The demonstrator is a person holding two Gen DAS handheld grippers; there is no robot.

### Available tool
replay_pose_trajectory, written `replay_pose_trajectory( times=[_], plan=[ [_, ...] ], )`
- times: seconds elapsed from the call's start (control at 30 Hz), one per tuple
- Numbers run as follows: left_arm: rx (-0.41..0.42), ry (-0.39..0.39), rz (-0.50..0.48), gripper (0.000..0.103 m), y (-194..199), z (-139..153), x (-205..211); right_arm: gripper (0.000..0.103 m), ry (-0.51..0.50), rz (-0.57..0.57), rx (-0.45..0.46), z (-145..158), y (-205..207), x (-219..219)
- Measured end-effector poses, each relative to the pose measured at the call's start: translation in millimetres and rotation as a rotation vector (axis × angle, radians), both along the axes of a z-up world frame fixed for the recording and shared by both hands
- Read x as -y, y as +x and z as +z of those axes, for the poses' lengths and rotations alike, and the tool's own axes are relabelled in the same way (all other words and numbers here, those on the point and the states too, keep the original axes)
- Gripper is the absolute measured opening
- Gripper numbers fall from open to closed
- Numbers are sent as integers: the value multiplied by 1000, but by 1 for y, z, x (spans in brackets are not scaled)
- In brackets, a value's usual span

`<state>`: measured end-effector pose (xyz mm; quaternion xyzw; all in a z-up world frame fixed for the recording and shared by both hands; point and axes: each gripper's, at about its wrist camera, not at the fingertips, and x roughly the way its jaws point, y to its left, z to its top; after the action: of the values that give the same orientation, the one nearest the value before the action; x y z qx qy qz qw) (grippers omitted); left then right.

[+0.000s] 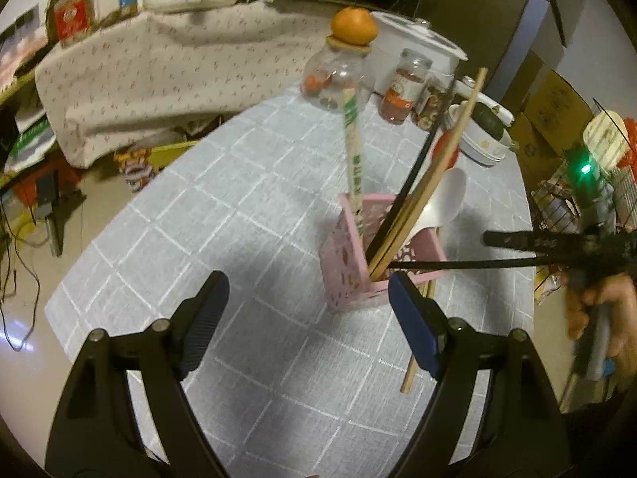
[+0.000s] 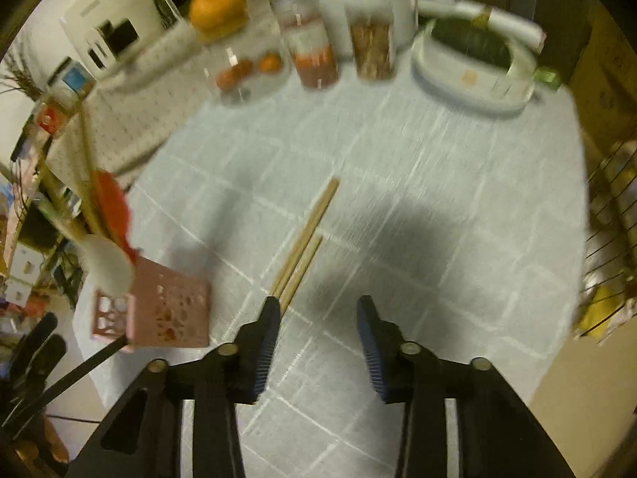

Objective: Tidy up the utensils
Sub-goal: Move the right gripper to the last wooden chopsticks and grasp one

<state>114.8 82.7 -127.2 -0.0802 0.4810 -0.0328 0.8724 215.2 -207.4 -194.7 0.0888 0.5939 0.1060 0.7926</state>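
A pink utensil holder (image 1: 350, 263) stands on the checked tablecloth (image 1: 223, 207). It holds wrapped chopsticks (image 1: 353, 159), wooden chopsticks (image 1: 438, 167), a black chopstick, a white spoon (image 1: 450, 195) and a red utensil. My left gripper (image 1: 308, 298) is open and empty just in front of the holder. My right gripper (image 2: 316, 314) is open and empty above a pair of wooden chopsticks (image 2: 306, 239) lying on the cloth; the holder (image 2: 167, 310) is at its left. A black chopstick (image 1: 469, 265) reaches from the right gripper's side to the holder.
Jars (image 1: 334, 75), one topped with an orange (image 1: 354, 26), stand at the table's far edge, with a white bowl set (image 1: 483, 139) beside them. A covered shelf (image 1: 151, 79) is at the left, a wire rack (image 2: 613, 239) at the right.
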Motion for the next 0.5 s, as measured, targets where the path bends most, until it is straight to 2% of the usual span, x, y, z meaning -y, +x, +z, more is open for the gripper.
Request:
replay_pose_trajectory(
  times=[0.07, 0.27, 0.47, 0.5],
  plan=[
    [-22, -20, 11, 82, 0, -2, -1, 30, 30, -15, -32, -12, 5, -3],
    [-49, -38, 4, 82, -1, -4, -2, 27, 41, -28, -70, -31, 16, -15],
    [-57, -28, -27, 82, -5, -5, 0, 23, -17, -31, -106, -50, 22, -26],
    [-54, -24, -32, 82, -6, -4, 1, 23, -27, -28, -90, -49, 22, -29]
  ],
)
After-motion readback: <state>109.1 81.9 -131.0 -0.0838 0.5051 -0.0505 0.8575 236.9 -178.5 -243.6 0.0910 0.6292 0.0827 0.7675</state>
